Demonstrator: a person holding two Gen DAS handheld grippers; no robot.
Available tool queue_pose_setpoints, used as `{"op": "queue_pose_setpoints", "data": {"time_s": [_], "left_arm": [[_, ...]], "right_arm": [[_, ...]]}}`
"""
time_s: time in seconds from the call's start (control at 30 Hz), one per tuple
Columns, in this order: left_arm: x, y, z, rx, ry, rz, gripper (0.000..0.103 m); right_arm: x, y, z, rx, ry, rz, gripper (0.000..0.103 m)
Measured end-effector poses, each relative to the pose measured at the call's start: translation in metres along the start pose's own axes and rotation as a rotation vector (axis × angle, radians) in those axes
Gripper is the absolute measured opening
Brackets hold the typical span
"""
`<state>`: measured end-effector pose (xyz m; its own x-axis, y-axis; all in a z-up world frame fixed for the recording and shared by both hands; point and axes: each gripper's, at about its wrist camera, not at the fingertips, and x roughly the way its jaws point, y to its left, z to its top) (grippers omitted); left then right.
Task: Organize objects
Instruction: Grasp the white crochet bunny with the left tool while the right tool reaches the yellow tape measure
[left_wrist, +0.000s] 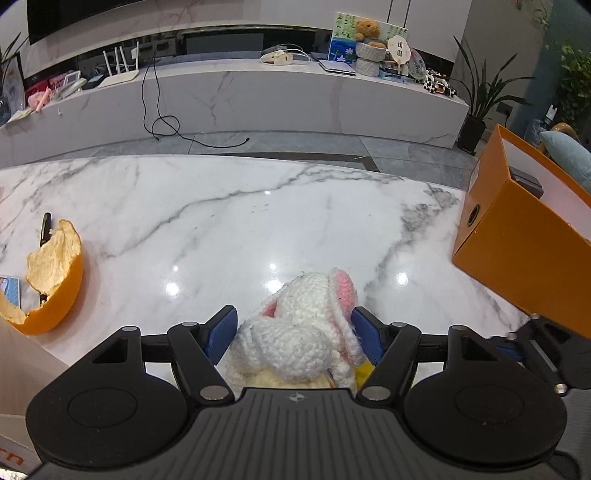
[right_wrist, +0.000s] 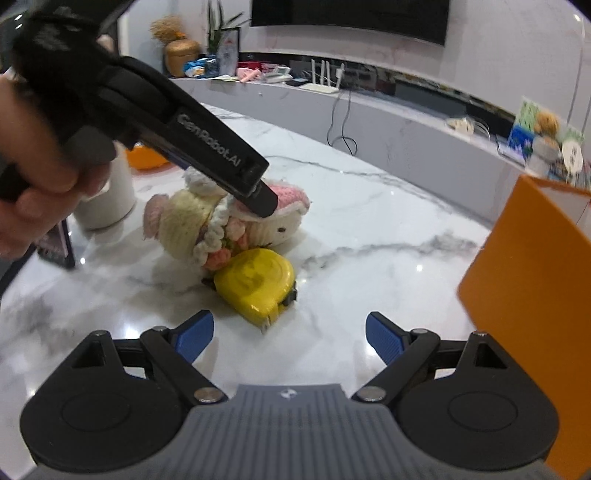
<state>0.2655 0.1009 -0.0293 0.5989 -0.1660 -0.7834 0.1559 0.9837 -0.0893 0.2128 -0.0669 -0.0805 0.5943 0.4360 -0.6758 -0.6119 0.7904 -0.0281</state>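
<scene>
Crocheted rabbit: one (right_wrist: 236, 218), white and cream with pink ears, lying on its side on the marble bench (left_wrist: 229, 229), near its middle.
Tape measure: one (right_wrist: 258, 286), yellow, on the bench touching the rabbit's near side (in the left wrist view only a yellow sliver shows under the toy).
Orange box: one (left_wrist: 524, 236), open-topped, standing at the right edge of the bench, well apart from the rabbit.
Orange peel: one large curved piece (left_wrist: 55, 280) at the left of the bench, with a black pen (left_wrist: 45, 229) just behind it.
White cup: one (right_wrist: 110, 195), behind the rabbit in the right wrist view, partly hidden by the hand (right_wrist: 40, 192) that holds the left tool.
Left gripper (left_wrist: 295, 332): its blue fingers (left_wrist: 223, 334) stand on either side of the rabbit's head and ears, spread fairly wide; the right pad lies against the ear, the left pad shows a narrow gap, so whether the toy is truly gripped I cannot tell.
Right gripper (right_wrist: 290, 338): fingers (right_wrist: 195, 338) spread wide with nothing between them, hovering above the bench just short of the tape measure.
</scene>
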Motion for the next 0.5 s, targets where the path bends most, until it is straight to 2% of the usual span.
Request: {"op": "queue_pose_setpoints", "data": {"time_s": [0.17, 0.27, 0.33, 0.4, 0.5], "left_arm": [[0.0, 0.001, -0.001, -0.003, 0.006, -0.007, 0.08], [0.0, 0.0, -0.001, -0.001, 0.004, 0.004, 0.08], [0.0, 0.001, -0.001, 0.0, 0.004, 0.008, 0.08], [0.0, 0.001, -0.002, -0.001, 0.003, 0.007, 0.08], [0.001, -0.001, -0.004, 0.01, 0.007, 0.007, 0.08]], "right_arm": [[0.019, 0.017, 0.01, -0.024, -0.015, -0.007, 0.089], [0.027, 0.024, 0.015, -0.044, -0.012, -0.01, 0.084], [0.03, 0.028, 0.015, -0.071, -0.007, -0.006, 0.071], [0.033, 0.031, 0.013, -0.099, -0.004, -0.019, 0.066], [0.03, 0.028, 0.011, -0.093, -0.006, -0.009, 0.065]]}}
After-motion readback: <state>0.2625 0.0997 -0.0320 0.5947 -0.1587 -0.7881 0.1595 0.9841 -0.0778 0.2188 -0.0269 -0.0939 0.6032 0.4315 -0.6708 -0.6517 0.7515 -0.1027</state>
